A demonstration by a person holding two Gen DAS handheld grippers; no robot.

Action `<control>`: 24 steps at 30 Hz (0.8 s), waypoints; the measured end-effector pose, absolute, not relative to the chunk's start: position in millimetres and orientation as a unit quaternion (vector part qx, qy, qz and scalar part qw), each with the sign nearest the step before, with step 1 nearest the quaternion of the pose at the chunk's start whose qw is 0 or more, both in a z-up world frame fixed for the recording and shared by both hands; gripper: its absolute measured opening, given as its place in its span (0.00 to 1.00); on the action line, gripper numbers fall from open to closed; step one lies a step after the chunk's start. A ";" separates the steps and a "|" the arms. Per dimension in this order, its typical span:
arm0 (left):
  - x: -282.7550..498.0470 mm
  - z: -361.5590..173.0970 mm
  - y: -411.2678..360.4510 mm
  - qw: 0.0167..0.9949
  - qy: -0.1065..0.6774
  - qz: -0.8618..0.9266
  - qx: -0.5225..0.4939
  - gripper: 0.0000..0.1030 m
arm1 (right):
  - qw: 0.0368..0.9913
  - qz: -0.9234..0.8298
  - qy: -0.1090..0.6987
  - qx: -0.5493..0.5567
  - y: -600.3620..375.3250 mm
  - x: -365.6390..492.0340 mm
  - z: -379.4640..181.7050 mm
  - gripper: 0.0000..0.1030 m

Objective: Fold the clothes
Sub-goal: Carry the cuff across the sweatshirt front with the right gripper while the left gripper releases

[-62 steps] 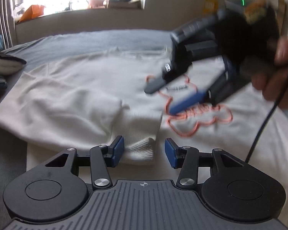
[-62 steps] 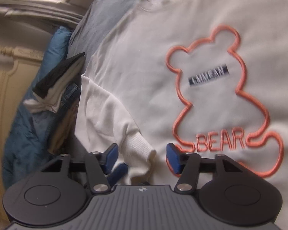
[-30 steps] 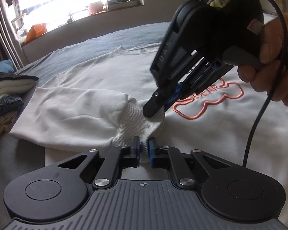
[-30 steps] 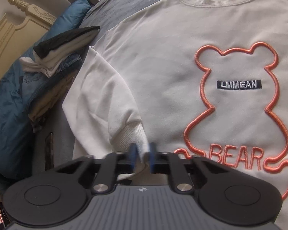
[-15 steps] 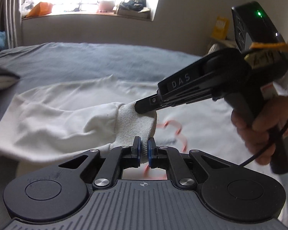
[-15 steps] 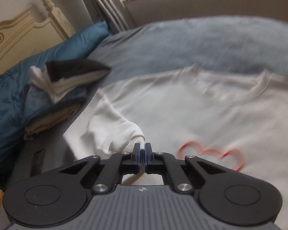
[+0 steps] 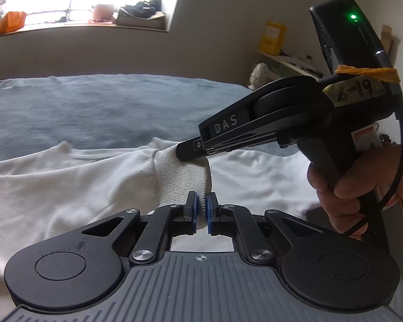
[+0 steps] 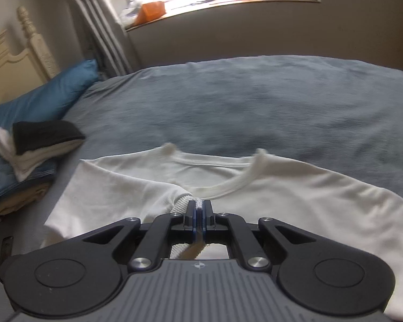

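The ribbed cuff of the white sweatshirt, spread on the bed, is pinched by the left hand-held gripper and right hand-held gripper, apparently so the sleeve can be folded across the body.

White sweatshirt lying on a grey-blue bed, its ribbed cuff lifting clear. Left gripper pinching the cuff's lower edge; right gripper clamping its upper edge. A hand gripping the right gripper's handle.

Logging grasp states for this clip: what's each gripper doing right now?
Left gripper: closed on the sleeve cuff.
Right gripper: closed on the same sleeve cuff.
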State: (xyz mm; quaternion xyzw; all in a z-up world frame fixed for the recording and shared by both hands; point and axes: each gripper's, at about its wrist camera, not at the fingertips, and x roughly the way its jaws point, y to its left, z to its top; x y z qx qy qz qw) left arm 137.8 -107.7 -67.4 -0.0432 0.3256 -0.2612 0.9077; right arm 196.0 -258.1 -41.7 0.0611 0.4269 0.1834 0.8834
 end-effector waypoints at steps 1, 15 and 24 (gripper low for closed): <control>139.6 -68.5 -113.7 0.907 0.326 -0.264 -0.040 0.05 | 0.883 0.181 0.428 0.059 -263.5 197.7 -43.5 0.03; 164.2 -82.3 -186.2 0.895 0.333 -0.296 0.009 0.05 | 0.884 0.170 0.435 0.004 -321.1 217.5 -60.3 0.03; 163.6 -104.2 -214.6 0.866 0.362 -0.346 -0.005 0.11 | 0.877 0.149 0.454 -0.037 -346.3 222.7 -85.8 0.03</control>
